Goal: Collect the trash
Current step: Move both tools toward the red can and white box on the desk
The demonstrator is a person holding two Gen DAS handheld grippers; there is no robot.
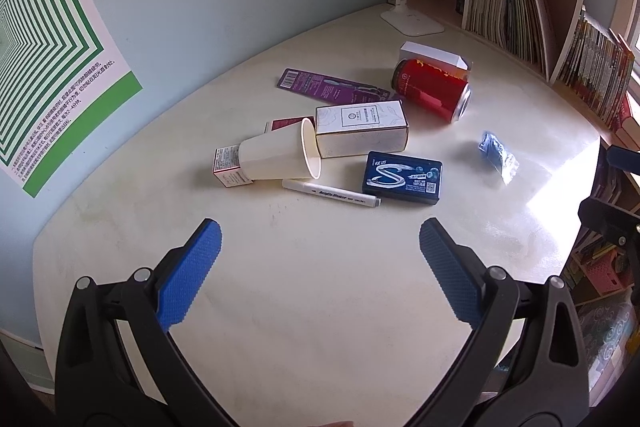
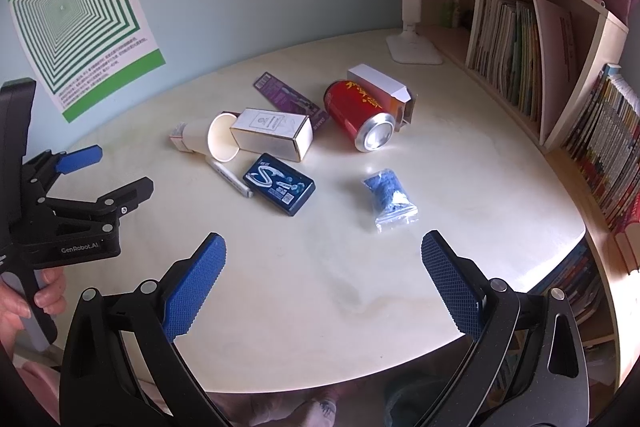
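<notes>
I am holding both the left gripper (image 1: 320,239) and right gripper (image 2: 324,253) with jaws released and empty. Nothing looks collected yet: the red can (image 2: 358,117), and nearby the paper cup (image 2: 214,139), boxes and blue packet (image 2: 390,197), are all lying on the tabletop (image 2: 320,287).

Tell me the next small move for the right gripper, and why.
Probably ease the right gripper forward and down toward the blue bag. Both grippers are open and empty, and the bag lies alone on the table, nearest the right fingers and apart from the clutter round the red can.
</notes>
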